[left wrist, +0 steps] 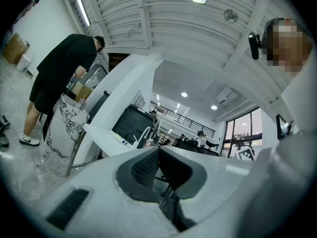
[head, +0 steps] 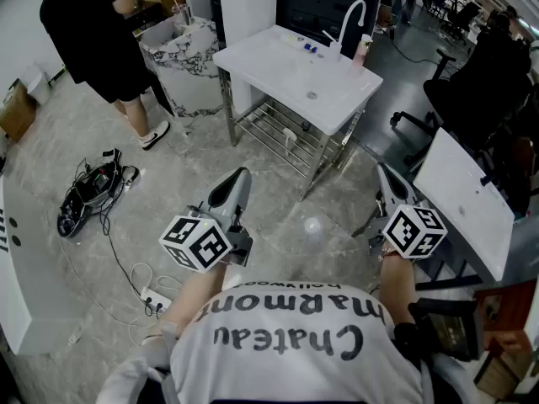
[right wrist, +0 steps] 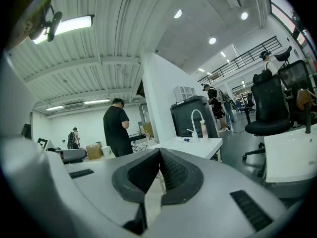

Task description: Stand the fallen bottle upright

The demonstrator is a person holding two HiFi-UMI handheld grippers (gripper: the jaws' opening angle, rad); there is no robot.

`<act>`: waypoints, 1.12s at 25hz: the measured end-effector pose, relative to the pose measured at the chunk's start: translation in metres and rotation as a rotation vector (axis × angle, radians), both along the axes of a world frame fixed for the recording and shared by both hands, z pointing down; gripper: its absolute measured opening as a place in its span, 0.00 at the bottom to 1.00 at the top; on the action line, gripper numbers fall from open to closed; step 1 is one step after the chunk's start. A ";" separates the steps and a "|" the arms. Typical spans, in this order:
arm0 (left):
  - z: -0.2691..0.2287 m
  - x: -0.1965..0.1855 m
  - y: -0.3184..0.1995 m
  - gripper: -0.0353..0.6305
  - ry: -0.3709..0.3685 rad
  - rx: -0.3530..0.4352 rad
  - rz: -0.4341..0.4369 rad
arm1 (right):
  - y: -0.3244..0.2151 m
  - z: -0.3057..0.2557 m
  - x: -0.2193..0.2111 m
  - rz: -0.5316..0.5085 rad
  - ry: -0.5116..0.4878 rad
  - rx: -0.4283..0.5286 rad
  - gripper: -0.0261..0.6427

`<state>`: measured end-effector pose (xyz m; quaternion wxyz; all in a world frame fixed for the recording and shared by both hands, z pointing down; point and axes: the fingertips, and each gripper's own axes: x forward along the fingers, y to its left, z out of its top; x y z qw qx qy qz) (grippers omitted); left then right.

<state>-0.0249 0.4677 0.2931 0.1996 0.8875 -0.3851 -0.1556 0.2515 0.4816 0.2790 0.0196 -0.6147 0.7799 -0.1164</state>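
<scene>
My left gripper point(head: 242, 175) and right gripper point(head: 381, 171) are closed and empty, well short of the white rectangular sink table point(head: 269, 67) at twelve o'clock, where only an upright pale pink bottle point(head: 364, 50) shows, so a blind reach could topple it

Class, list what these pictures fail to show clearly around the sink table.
Head view: small blue items on the sink table are too small to identify.
Right gripper view: the label on the bottle is too small to read.
Head view: the wearer's shirt hides what lies at their feet.
</scene>
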 end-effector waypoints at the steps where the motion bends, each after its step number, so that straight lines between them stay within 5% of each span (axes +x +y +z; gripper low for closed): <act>1: 0.001 -0.002 0.000 0.07 -0.001 -0.002 -0.002 | 0.000 0.002 -0.002 -0.002 -0.001 0.000 0.06; 28: 0.033 -0.035 -0.025 0.07 -0.052 -0.076 -0.084 | -0.060 0.027 -0.031 -0.115 -0.061 -0.049 0.06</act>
